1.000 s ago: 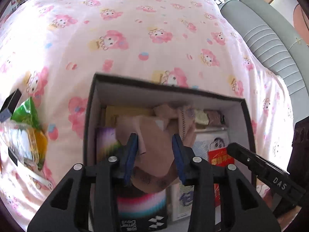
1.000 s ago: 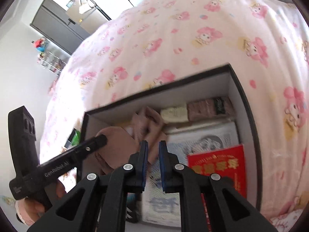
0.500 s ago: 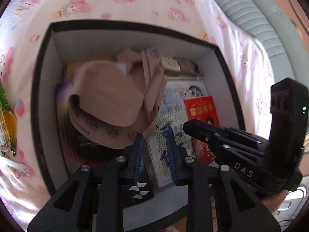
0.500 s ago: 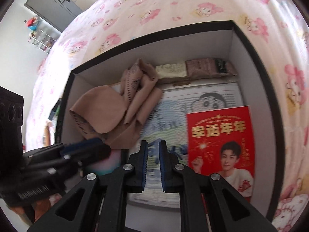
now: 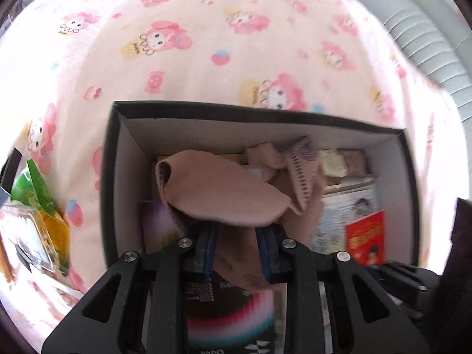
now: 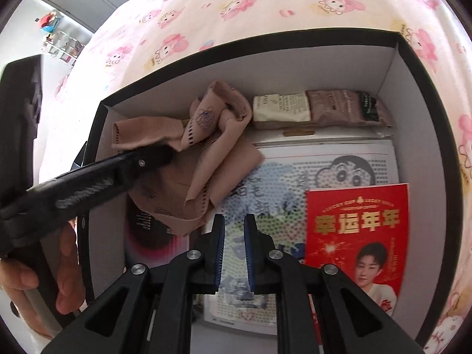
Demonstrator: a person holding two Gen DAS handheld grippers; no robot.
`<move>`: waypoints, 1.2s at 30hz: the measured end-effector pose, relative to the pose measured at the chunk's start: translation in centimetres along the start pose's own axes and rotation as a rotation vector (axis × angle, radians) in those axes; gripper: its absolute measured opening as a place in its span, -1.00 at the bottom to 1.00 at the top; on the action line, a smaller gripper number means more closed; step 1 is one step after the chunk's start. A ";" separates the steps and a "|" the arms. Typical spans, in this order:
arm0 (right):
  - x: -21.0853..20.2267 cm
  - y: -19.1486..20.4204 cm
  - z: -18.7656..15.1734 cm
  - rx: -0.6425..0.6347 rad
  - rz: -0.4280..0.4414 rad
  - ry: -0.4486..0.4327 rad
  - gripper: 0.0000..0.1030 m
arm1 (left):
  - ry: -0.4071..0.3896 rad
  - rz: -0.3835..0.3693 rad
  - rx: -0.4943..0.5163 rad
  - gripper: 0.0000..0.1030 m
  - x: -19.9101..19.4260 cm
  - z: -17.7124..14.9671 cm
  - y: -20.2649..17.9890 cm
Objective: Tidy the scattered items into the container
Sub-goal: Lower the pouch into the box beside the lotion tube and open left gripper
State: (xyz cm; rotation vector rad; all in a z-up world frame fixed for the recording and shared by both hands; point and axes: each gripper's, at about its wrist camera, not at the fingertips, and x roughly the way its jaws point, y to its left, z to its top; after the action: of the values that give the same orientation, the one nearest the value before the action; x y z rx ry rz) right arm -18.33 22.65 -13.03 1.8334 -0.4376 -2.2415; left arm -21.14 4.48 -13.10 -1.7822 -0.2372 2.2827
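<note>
Pink cartoon-print bedding (image 5: 183, 67) carries one open black box (image 6: 424, 67) with white inner walls, seen from both of my wrist cameras.

Nearest, my right gripper (image 6: 234, 244) hangs over the box interior with its blue pads set narrowly apart and nothing between them. Below it lies one dotted cartoon sheet (image 6: 333, 174), flat on the box floor, and just beside it on my right one red booklet (image 6: 358, 230) with a portrait, its long axis running from the near wall toward the far wall.

My left gripper (image 5: 239, 244) reaches into the box from the left side, its fingers well apart with the tan cloth (image 5: 224, 197) draped between and over their tips (whether the pads actually press it I cannot tell). One such cloth is present: a crumpled sheet with a dark printed border, lying in the left half of the box on one dark booklet (image 6: 147, 230) with a coloured ring pattern. Its long axis runs from the near left toward the far middle, where its bunched end rises.

Against the far wall lie two packets end to end, one cream packet (image 6: 281, 109) and one brown packet (image 6: 348, 109), their long axes parallel to that wall.

Outside the box, on the bedding to the left, one green-and-yellow wrapper (image 5: 41, 206) lies beside a clear plastic case (image 5: 28, 242).
</note>
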 end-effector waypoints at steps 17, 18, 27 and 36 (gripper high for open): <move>0.4 0.7 1.4 -0.102 -0.044 0.039 -0.78 | 0.153 -0.021 0.094 -0.53 1.2 -0.9 -2.1; 0.6 0.8 1.8 -0.104 -0.042 0.043 -0.78 | 0.139 0.005 0.084 -0.53 1.2 -0.1 -1.9; 2.5 1.5 6.6 -0.082 -0.028 0.041 -0.78 | 0.062 0.015 0.020 -0.55 1.7 3.4 -0.3; 0.5 1.0 7.9 -0.053 -0.064 -0.037 -0.78 | 0.067 0.024 -0.009 -0.45 3.2 3.8 0.5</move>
State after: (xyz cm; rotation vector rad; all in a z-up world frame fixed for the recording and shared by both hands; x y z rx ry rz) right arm -26.23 22.26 -11.71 1.8067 -0.3268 -2.3097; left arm -25.61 4.96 -15.24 -1.8725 -0.2153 2.2370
